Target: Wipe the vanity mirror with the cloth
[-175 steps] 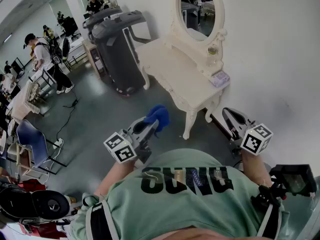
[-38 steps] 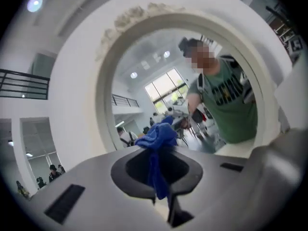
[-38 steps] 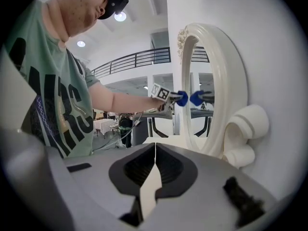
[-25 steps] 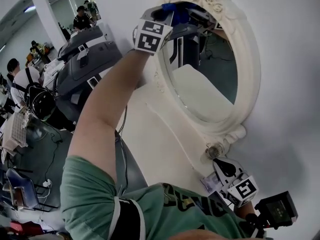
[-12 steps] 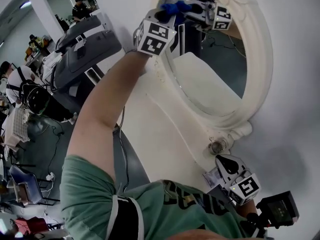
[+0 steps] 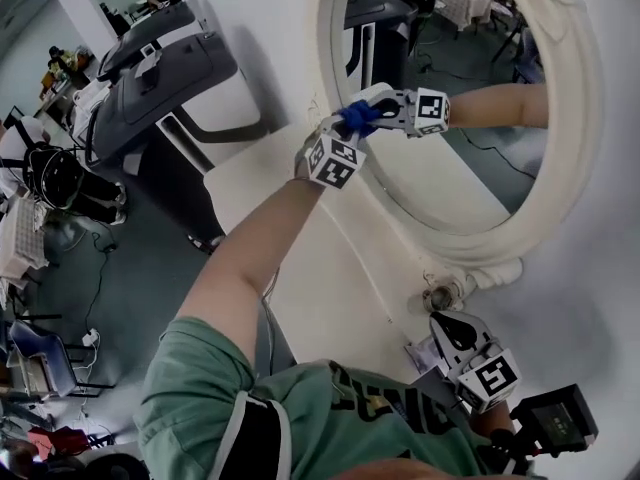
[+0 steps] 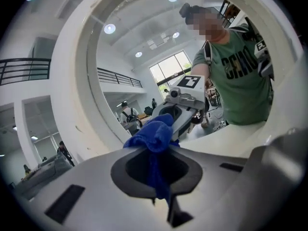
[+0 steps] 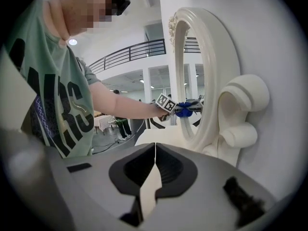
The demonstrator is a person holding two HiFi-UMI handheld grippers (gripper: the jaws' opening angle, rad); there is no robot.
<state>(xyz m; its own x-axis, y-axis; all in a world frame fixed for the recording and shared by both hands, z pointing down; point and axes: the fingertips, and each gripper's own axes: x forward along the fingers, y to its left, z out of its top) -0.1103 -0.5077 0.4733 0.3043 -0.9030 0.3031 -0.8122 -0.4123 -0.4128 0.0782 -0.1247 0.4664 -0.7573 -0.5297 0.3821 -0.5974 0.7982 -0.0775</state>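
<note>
A large oval vanity mirror (image 6: 470,193) in a carved cream frame stands against a white wall, at the back of a cream bench (image 6: 300,268).

The person's bare left arm reaches up to the mirror's left edge. There the left hand-held gripper (image 6: 352,128) pinches a bunched blue cloth (image 6: 358,118) and presses it against the glass. In the left gripper view, the cloth (image 7: 153,138) meets its own reflection.

Half a second ago the cloth was up by the mirror's top rim. It now sits lower on the left side of the glass, so a downward stroke seems to be in progress. The wiping looks to be under way, with the middle and right of the glass probably still to be done.

The right hand-held gripper (image 6: 448,330) hangs below the mirror's bottom scroll. Its jaws are pressed together and hold nothing.
</note>
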